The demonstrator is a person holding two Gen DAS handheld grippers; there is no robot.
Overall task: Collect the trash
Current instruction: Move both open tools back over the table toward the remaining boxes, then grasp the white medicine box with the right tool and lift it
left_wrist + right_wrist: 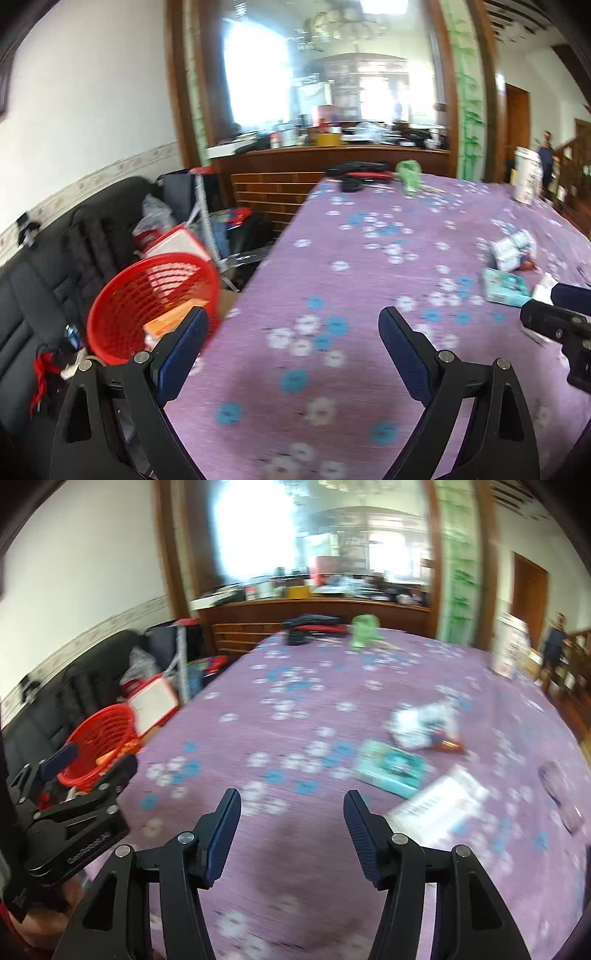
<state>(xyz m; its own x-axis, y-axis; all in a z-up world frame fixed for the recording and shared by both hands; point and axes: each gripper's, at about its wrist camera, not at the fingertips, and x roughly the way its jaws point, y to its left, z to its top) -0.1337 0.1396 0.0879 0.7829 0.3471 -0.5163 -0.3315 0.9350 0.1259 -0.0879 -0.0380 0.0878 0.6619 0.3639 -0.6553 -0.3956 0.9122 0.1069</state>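
We hold the left gripper (291,328) with its jaws spread wide and empty above the purple flowered tablecloth (332,258), the red mesh basket (147,299) off the table's edge at about nine o'clock with an orange packet inside. Our right gripper (291,808) is likewise parted and carrying nothing. The trash lies on the cloth toward two o'clock of it: a teal box (391,768), a crumpled white wrapper (421,723) just beyond, and a white leaflet (439,805) nearest the right finger.
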